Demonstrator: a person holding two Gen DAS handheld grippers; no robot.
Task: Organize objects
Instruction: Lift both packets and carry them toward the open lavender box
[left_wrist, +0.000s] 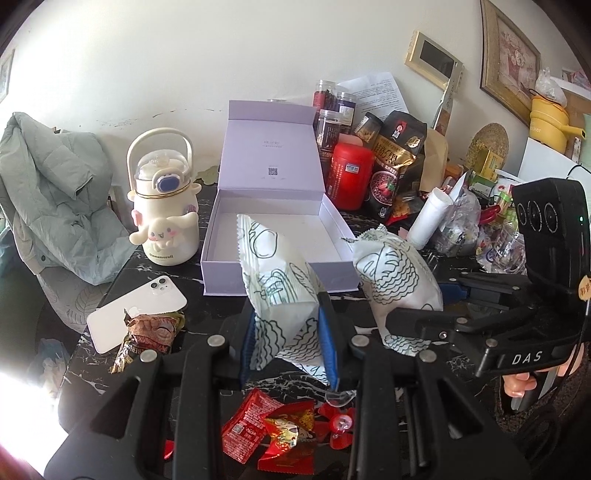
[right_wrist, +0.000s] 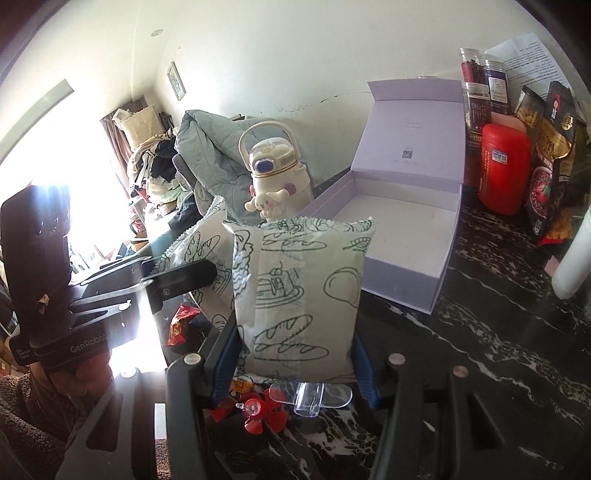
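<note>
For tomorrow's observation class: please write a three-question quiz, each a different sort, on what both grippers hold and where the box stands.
1. True or false: the lavender box already holds a snack.
2. What does each gripper grip?
3. Which stands left of the box in the left wrist view: (a) red canister, (b) cartoon bottle, (c) phone?

Key:
1. False; it is empty.
2. Left gripper and right gripper: one bread-print packet each.
3. (b), the cartoon bottle.
</note>
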